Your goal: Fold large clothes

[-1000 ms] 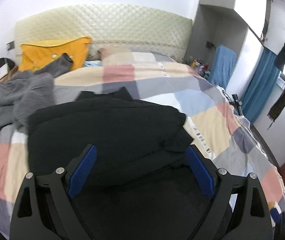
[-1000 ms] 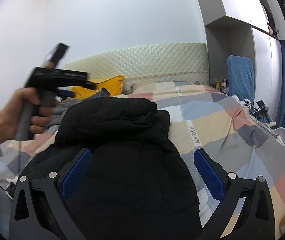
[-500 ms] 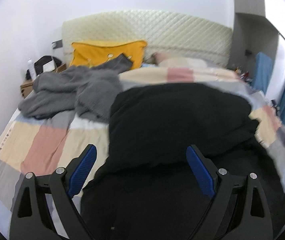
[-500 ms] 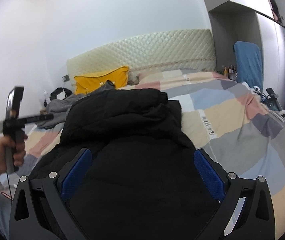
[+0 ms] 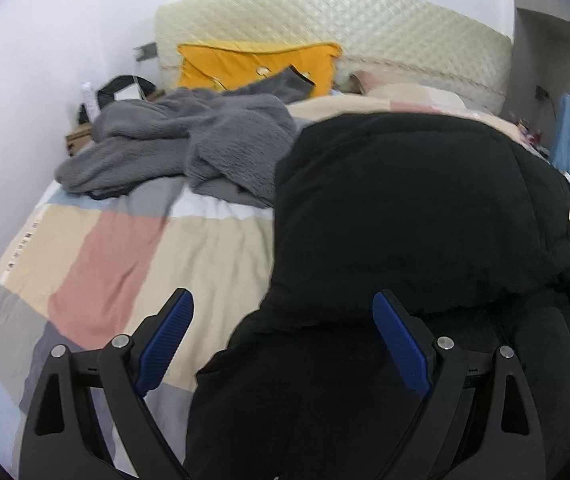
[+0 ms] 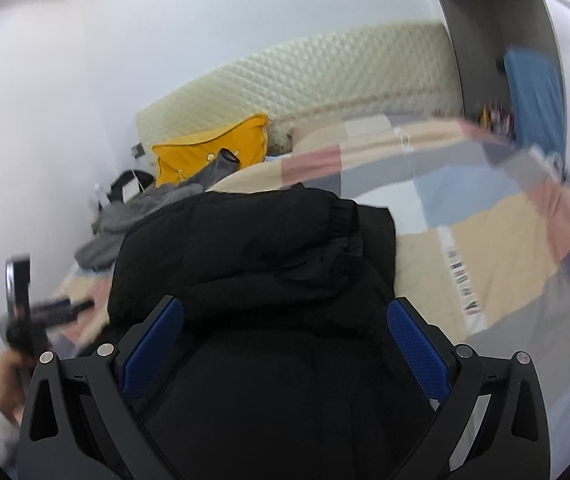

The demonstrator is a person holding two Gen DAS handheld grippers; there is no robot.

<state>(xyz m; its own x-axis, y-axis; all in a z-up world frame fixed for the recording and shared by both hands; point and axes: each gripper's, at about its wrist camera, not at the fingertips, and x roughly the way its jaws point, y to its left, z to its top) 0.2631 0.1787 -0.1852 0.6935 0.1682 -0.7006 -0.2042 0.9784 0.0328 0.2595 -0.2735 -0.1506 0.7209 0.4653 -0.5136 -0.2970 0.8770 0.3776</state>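
Note:
A black puffy jacket (image 5: pixel 405 208) lies folded in a thick heap on the patchwork quilt (image 5: pixel 133 256). My left gripper (image 5: pixel 283 320) is open above the jacket's left edge, its left pad (image 5: pixel 167 338) over bare quilt and its right pad (image 5: pixel 401 344) over black cloth. In the right wrist view, my right gripper (image 6: pixel 285 320) is open over the near part of the jacket (image 6: pixel 265 248), nothing pinched. The left gripper (image 6: pixel 73 306) shows there too, blurred at the far left, held by a hand (image 6: pixel 9 368) in a white sleeve.
A crumpled grey fleece garment (image 5: pixel 189 148) lies beyond the jacket on the left, with a yellow pillow (image 5: pixel 257 64) against the quilted headboard (image 5: pixel 365 28). A cluttered bedside stand (image 5: pixel 85 132) is by the wall. Open quilt (image 6: pixel 505 248) stretches to the jacket's right.
The left gripper swung left and sank from over the jacket's middle to its left edge. In the right view, the left hand dropped to the lower left and the scene tilted with blur. Both stayed open.

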